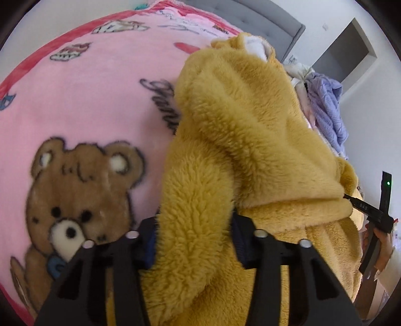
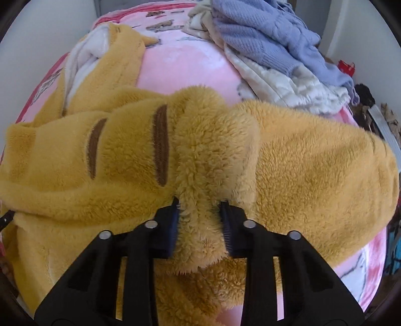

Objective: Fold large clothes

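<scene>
A large fluffy yellow garment (image 1: 240, 130) with brown stripes and a white lining lies bunched on a pink blanket (image 1: 87, 100) on a bed. It also shows in the right wrist view (image 2: 313, 155). My left gripper (image 1: 194, 240) is shut on a thick fold of the yellow garment. My right gripper (image 2: 200, 223) is shut on another thick fold of it near the brown stripes (image 2: 160, 145). The right gripper's tip pokes out at the garment's right edge in the left wrist view (image 1: 363, 208).
The pink blanket (image 2: 180, 62) carries a teddy bear print (image 1: 80, 200) and a red border. A pile of other clothes, with a lavender knit (image 2: 270, 32) on white fabric (image 2: 288, 85), lies at the bed's far side. A grey headboard (image 1: 270, 20) and white walls stand behind.
</scene>
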{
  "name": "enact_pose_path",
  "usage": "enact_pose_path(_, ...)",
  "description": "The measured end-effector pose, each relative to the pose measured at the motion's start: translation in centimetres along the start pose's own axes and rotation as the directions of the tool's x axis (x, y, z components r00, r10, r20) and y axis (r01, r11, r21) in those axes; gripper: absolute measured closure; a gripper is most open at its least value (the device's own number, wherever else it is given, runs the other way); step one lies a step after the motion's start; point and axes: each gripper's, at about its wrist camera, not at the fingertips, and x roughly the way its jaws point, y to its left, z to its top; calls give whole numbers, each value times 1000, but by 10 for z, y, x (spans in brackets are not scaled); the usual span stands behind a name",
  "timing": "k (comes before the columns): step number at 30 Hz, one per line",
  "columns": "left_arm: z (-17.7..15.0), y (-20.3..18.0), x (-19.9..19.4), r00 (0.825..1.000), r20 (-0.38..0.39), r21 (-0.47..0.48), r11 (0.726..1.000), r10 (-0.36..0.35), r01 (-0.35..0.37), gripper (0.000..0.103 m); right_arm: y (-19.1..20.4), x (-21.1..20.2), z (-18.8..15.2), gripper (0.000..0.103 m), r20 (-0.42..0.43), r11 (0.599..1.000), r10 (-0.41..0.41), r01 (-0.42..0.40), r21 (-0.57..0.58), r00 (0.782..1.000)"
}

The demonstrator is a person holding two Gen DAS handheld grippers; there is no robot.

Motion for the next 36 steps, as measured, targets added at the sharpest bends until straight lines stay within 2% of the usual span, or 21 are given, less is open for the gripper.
enact_pose_path(3,0,-3,-15,999,37,23,1000,-1,0,75,8,-23,9,83,57,999,19,-17,-37,998)
enact_pose_path(7,0,14,-36,994,101,-51,998,-36,41,76,8,-54,19,83,140,999,25,-18,-48,990)
enact_pose_path(10,-4,31,-28,996,76,-110,993,-42,50,76,12,-36,14,83,77,998,4,1,-69,997)
enact_pose_path(13,-13,48,-6,998,22,-169,983,-63,66,76,17,3,-9,82,-46,995,-52,47,-88,998)
enact_pose_path(14,-13,49,-1,998,15,-166,984,-63,65,74,15,8,-17,82,-47,997,-57,54,-63,997)
enact_pose_path(16,-13,42,2,999,10,-124,991,-43,44,66,17,7,-24,79,-7,995,-81,81,-55,997)
enact_pose_path(17,-12,36,0,1000,5,-86,996,-15,15,57,18,6,-24,78,-8,995,-88,88,-45,996)
enact_pose_path(18,-12,33,-2,1000,3,-73,997,4,-3,40,19,3,-24,67,-5,996,-87,87,-26,996)
enact_pose_path(19,-10,30,-5,1000,-1,-63,998,31,-31,31,17,-4,-22,42,6,997,-78,78,12,997)
enact_pose_path(20,-8,27,-12,997,8,-54,996,71,-70,19,15,-10,-21,30,23,997,-75,74,31,997)
enact_pose_path(21,-6,25,-21,995,30,-45,995,92,-90,19,13,-21,-21,24,63,997,-65,62,52,996)
enact_pose_path(22,-4,22,-32,995,49,-30,996,89,-88,18,11,-40,-22,24,129,997,-33,24,68,991)
enact_pose_path(23,-3,19,-40,993,59,-21,995,98,-97,17,9,-50,-22,24,155,997,-18,6,76,988)
enact_pose_path(24,0,15,-52,989,74,-17,992,128,-127,13,6,-67,-22,19,189,995,-20,2,97,982)
enact_pose_path(25,2,13,-60,985,87,-18,989,147,-146,11,2,-78,-23,7,210,993,-44,19,118,977)
enact_pose_path(26,4,7,-71,979,114,-26,986,167,-165,8,-2,-89,-25,8,234,988,-86,52,148,969)
enact_pose_path(27,6,0,-82,975,142,-43,985,172,-168,6,-12,-104,-29,8,266,976,-143,92,198,953)
enact_pose_path(29,8,-17,-97,981,173,-50,995,93,-86,5,-37,-116,-37,8,277,947,-235,155,283,932)
enact_pose_path(31,9,-48,-104,980,185,-6,997,71,-71,5,-77,-121,-48,8,255,896,-314,196,399,914)
enact_pose_path(33,10,-80,-100,978,189,58,993,85,-98,5,-129,-119,-59,8,186,829,-337,197,524,923)
enact_pose_path(36,11,-141,-81,979,179,161,979,96,-126,5,-200,-110,-72,8,116,745,-333,186,641,936)
